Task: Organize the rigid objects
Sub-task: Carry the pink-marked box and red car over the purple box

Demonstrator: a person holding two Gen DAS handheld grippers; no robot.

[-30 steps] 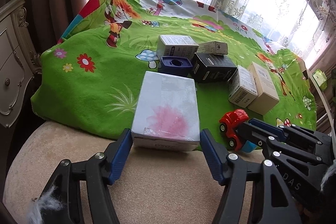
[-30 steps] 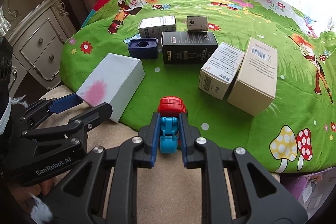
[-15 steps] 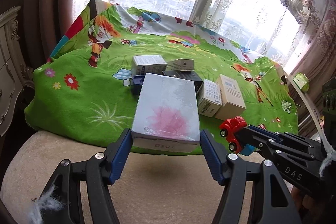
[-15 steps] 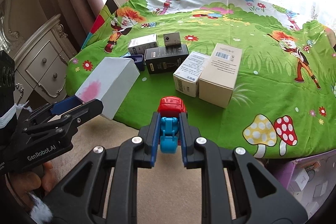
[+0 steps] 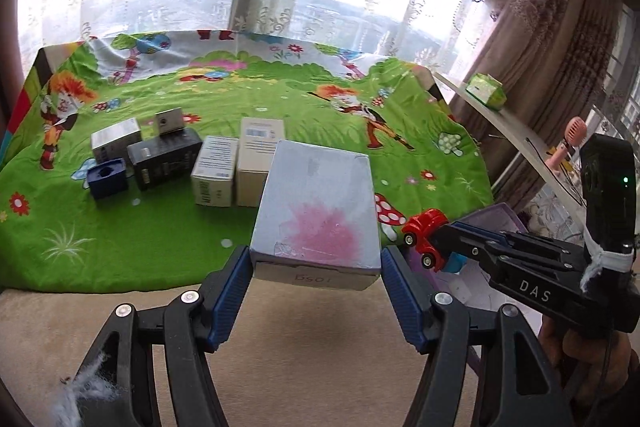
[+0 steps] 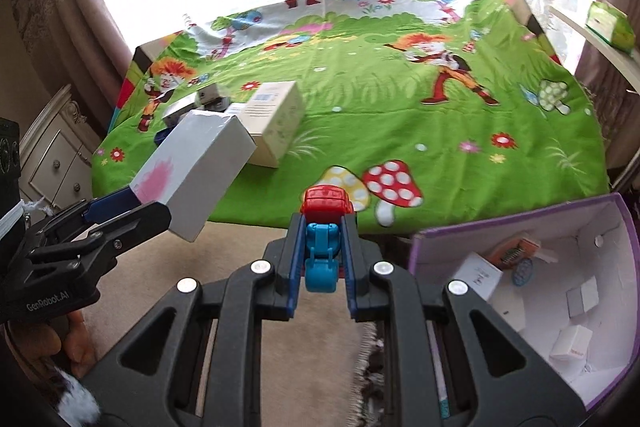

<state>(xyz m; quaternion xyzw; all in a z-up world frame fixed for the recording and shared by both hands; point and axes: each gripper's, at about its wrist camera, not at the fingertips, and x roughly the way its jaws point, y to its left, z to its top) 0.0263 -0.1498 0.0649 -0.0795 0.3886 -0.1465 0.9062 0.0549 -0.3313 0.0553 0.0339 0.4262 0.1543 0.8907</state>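
A rectangular white carton (image 5: 316,215) with smooth matte faces and a blotchy pink stain on its top is being clamped across its width by the left gripper (image 5: 316,267), whose ribbed blue pads (image 5: 232,287) are being pressed against the two long side walls, so the jaws are being held wide apart. The carton is being carried in the air above the near edge of the bed (image 5: 280,347) (a beige, plush-looking surface), which is being covered further back by a soft green cartoon blanket (image 5: 320,115) printed with mushrooms and flowers. A small glossy plastic toy car (image 6: 325,227), red at the front and blue at the rear, is being pinched by the right gripper (image 6: 322,251), its jaws being kept nearly closed on the narrow body. The car is likewise being held aloft, just beside a purple-walled cardboard bin (image 6: 520,239) with a white interior, in which several small boxes are lying. On the blanket, a black box (image 5: 166,159), a navy moulded holder (image 5: 107,178), a grey box (image 5: 116,143) and two pale cartons (image 5: 236,167) are being left clustered together, well apart from the bin.
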